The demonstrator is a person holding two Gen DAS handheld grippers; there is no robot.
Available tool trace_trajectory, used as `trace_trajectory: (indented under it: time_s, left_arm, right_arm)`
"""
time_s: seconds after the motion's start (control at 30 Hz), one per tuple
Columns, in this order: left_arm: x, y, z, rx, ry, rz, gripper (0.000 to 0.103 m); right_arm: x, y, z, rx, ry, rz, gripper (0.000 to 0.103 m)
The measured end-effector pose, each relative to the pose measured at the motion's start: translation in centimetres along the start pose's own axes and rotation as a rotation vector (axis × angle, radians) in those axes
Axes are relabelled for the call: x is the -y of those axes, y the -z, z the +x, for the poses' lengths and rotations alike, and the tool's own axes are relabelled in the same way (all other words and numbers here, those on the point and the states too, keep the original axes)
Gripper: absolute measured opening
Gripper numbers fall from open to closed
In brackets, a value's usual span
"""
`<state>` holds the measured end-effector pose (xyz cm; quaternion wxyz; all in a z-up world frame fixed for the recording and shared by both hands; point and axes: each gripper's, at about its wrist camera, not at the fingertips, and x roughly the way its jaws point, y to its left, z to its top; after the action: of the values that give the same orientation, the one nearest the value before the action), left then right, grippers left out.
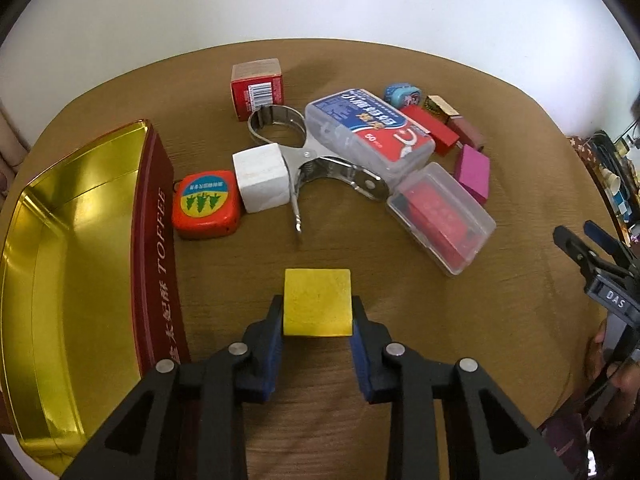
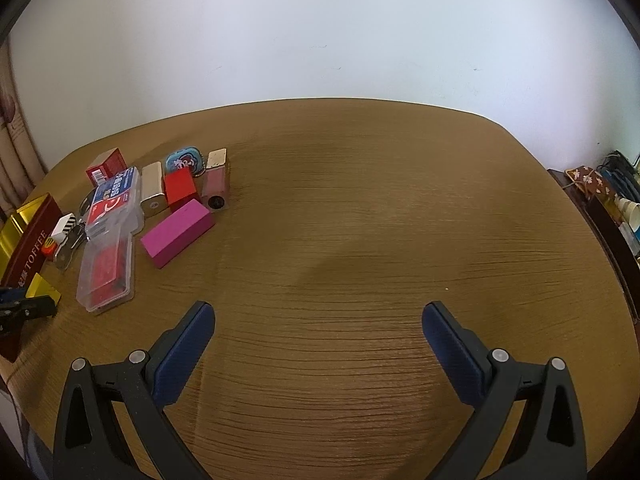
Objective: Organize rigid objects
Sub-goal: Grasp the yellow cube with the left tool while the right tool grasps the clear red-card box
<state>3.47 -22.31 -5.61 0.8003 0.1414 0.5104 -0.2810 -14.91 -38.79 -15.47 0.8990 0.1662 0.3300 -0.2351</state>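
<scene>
My left gripper (image 1: 318,312) is shut on a yellow block (image 1: 318,300), held just right of the open red toffee tin (image 1: 154,240) with its gold inside; the block (image 2: 40,286) and tin (image 2: 30,236) also show at the left edge of the right wrist view. Beyond lie a white block (image 1: 262,178), an orange tape measure (image 1: 206,204), a metal clamp (image 1: 320,160), a blue-labelled clear box (image 1: 368,132), a clear case with red contents (image 1: 440,216), a magenta block (image 1: 474,172) and a red carton (image 1: 258,86). My right gripper (image 2: 318,316) is open and empty over bare table.
More small boxes sit at the back of the pile: a red box (image 2: 180,186), a gold box (image 2: 153,188), a pink tube (image 2: 216,184) and a blue tin (image 2: 183,160). The wooden table (image 2: 380,220) meets a white wall. Clutter stands past the right edge (image 2: 616,200).
</scene>
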Motion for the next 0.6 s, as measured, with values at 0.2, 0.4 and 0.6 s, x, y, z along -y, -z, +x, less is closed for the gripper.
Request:
trace_trajectory:
  time_s: [0.2, 0.4, 0.6]
  left_arm:
    - [0.2, 1.3, -4.1, 0.062, 0.036, -0.057, 0.03]
    - [-1.6, 2.4, -8.7, 0.116, 0.029, -0.153, 0.03]
    - [-5.3, 3.6, -11.1, 0.151, -0.034, -0.212, 0.03]
  right_arm:
    - [-1.8, -0.6, -0.9, -0.028, -0.18, -0.056, 0.103]
    - [-8.1, -2.0, -2.4, -0.055, -0.339, -0.216, 0.103]
    - [-12.0, -2.3, -0.1, -0.138, -0.353, -0.259, 0.09]
